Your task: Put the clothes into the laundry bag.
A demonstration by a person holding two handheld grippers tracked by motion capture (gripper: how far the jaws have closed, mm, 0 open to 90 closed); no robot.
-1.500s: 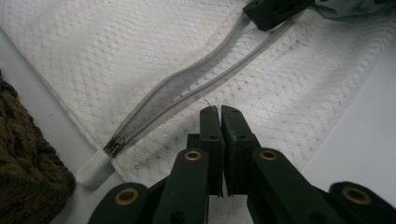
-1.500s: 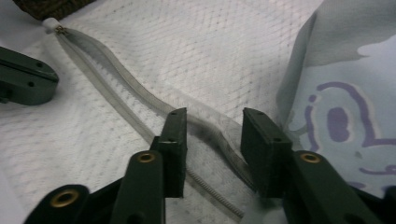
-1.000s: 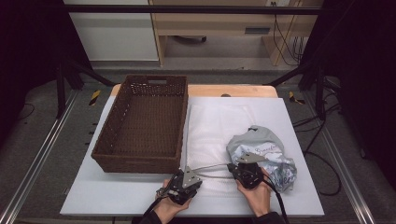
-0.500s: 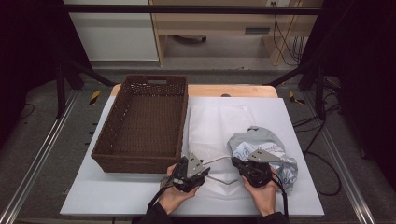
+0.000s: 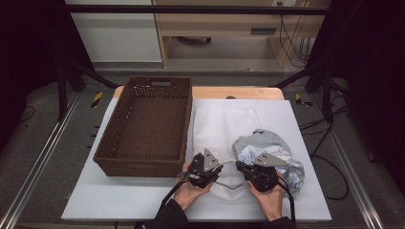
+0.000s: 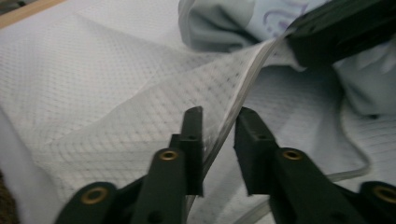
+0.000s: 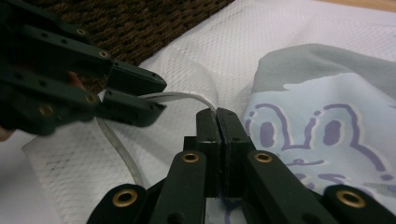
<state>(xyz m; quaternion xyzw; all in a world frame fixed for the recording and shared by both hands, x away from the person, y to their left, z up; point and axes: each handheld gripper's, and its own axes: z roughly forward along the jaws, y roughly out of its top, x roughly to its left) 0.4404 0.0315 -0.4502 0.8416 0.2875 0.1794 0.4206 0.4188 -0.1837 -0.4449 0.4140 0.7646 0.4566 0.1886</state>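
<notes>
A white mesh bag (image 5: 222, 133) lies flat on the white board (image 5: 86, 200), just right of the empty brown wicker basket (image 5: 148, 126). A crumpled grey garment (image 5: 267, 148) with a purple cartoon print sits on the bag's right side. At the near edge, the left gripper (image 6: 219, 140) has its jaws parted around the bag's raised white rim (image 6: 247, 88), apparently without pinching it. The right gripper (image 7: 217, 122), just to the right, has its jaws pressed together on that same rim beside the garment. The rim runs lifted between the two grippers. A hand (image 5: 191, 191) holds each gripper.
</notes>
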